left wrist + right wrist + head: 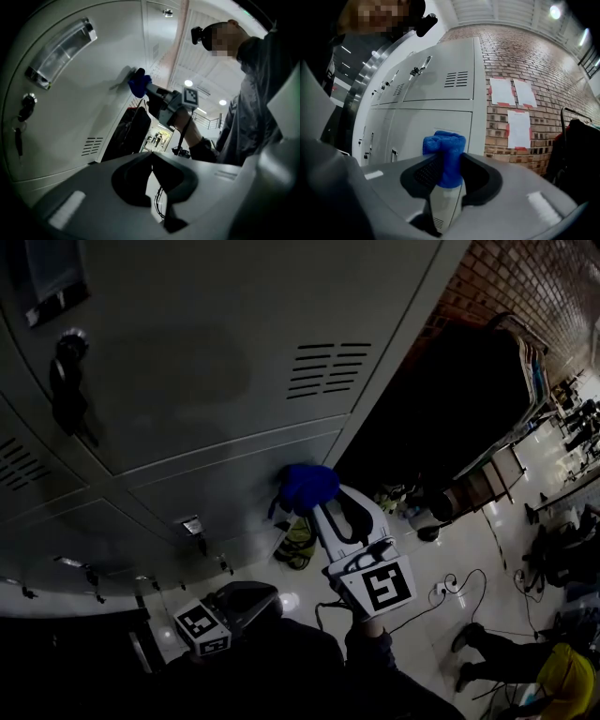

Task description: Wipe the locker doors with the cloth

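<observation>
A folded blue cloth [307,487] is pinched in my right gripper [323,507] and pressed against a grey locker door [234,479] near its right edge. In the right gripper view the cloth [446,157] stands up between the jaws of the right gripper [446,164], in front of the locker doors [436,126]. The left gripper view shows the same cloth [139,83] touching a door [93,108]. My left gripper [246,601] hangs low, away from the lockers, its jaws closed with nothing between them [151,158].
A key hangs in a lock [67,381] on the upper door. Label holders [192,524] sit on the lower doors. A brick wall [525,84] with taped papers [518,129] adjoins the lockers on the right. Dark clothes [469,399] hang on a rack; cables [459,587] lie on the floor.
</observation>
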A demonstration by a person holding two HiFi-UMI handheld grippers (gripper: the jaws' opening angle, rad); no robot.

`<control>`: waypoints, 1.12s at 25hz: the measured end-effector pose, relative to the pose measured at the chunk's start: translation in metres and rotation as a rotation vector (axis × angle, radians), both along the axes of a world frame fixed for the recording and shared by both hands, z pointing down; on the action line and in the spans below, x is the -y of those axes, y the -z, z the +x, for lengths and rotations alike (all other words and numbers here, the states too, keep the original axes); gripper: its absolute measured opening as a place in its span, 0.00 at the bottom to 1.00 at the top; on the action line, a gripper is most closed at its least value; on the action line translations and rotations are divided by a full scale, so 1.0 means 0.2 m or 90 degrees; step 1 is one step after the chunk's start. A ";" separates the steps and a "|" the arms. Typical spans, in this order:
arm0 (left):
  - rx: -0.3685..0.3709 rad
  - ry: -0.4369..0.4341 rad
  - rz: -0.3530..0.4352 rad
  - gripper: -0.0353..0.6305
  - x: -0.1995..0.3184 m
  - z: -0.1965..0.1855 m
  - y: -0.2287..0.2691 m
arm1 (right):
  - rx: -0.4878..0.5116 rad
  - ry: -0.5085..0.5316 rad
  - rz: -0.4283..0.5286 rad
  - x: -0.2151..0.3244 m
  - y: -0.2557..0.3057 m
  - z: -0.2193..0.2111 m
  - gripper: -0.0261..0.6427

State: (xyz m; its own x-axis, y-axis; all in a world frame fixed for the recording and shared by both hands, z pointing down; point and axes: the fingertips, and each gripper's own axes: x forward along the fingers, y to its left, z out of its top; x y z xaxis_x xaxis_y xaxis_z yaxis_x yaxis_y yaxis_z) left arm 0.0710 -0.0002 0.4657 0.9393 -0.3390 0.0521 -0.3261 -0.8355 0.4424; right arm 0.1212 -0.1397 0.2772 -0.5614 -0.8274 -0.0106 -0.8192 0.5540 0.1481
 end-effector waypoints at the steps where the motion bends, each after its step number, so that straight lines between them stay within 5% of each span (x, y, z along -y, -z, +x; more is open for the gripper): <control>1: 0.001 -0.004 -0.001 0.05 -0.02 -0.03 0.00 | 0.000 -0.001 -0.001 -0.02 0.00 -0.03 0.22; 20: 0.036 -0.042 -0.006 0.05 -0.28 -0.77 -0.01 | -0.014 0.007 -0.012 -0.27 -0.07 -0.78 0.22; 28: 0.048 -0.036 -0.012 0.05 -0.31 -0.93 -0.04 | -0.031 0.028 -0.039 -0.28 -0.19 -0.98 0.22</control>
State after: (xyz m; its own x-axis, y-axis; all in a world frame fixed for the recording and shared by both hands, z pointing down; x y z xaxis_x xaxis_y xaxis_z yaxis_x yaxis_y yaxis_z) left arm -0.1147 0.0616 0.4744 0.9503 -0.2832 0.1295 -0.3111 -0.8453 0.4344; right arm -0.0739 -0.0828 0.3144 -0.5954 -0.8005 0.0681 -0.7869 0.5981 0.1519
